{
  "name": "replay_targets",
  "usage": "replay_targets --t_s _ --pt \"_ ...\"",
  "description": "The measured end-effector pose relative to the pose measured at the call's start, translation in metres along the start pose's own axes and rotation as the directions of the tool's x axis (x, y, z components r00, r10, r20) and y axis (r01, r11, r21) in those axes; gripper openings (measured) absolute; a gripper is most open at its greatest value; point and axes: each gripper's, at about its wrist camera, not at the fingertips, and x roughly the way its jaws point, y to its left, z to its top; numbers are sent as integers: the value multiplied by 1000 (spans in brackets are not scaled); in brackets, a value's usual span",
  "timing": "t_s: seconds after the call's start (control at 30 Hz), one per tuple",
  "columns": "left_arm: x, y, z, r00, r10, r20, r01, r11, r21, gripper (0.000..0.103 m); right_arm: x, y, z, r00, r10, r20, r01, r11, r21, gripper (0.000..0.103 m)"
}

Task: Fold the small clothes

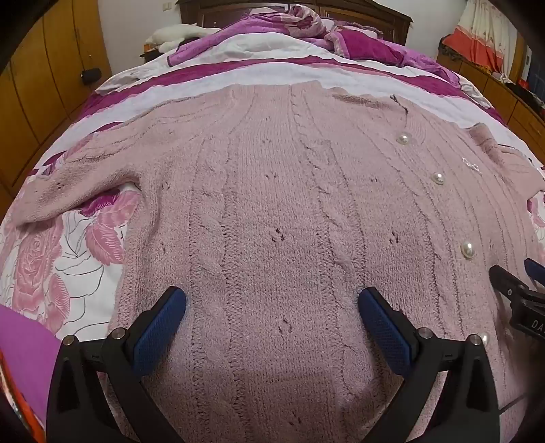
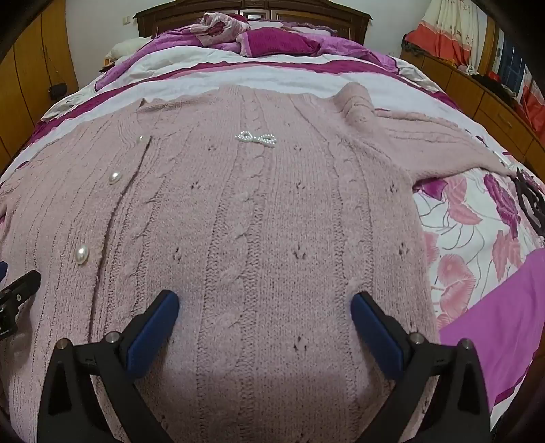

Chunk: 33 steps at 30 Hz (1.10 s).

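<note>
1. Pink cable-knit cardigan [image 1: 272,211] lies spread flat, front up, on the floral bedspread [image 1: 51,272]; its collar end points away toward the headboard [image 2: 252,13] and its hem lies nearest the tongs.
2. Its long axis runs straight away from both grippers, with the row of pearl buttons [image 1: 467,249] marking the middle line between them.
3. Left gripper [image 1: 272,306] hovers over the left half of the body, jaws spread wide, nothing between the pads.
4. Right gripper [image 2: 265,306] hovers over the right half, below the pearl bow [image 2: 256,139], jaws likewise wide and empty.
5. Left sleeve [image 1: 78,177] stretches out to the left, right sleeve [image 2: 442,136] out to the right; each is nearer its own gripper.
6. Judgement: a first fold inward would likely start with a sleeve, each taken by the hand on its side.
</note>
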Motion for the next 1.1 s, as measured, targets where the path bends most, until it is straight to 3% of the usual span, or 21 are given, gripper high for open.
replay_targets --t_s 1.1 --pt "3 -2 -1 1000 4 -12 -4 1000 -1 85 2 0 1 1000 4 -6 -4 1000 3 103"
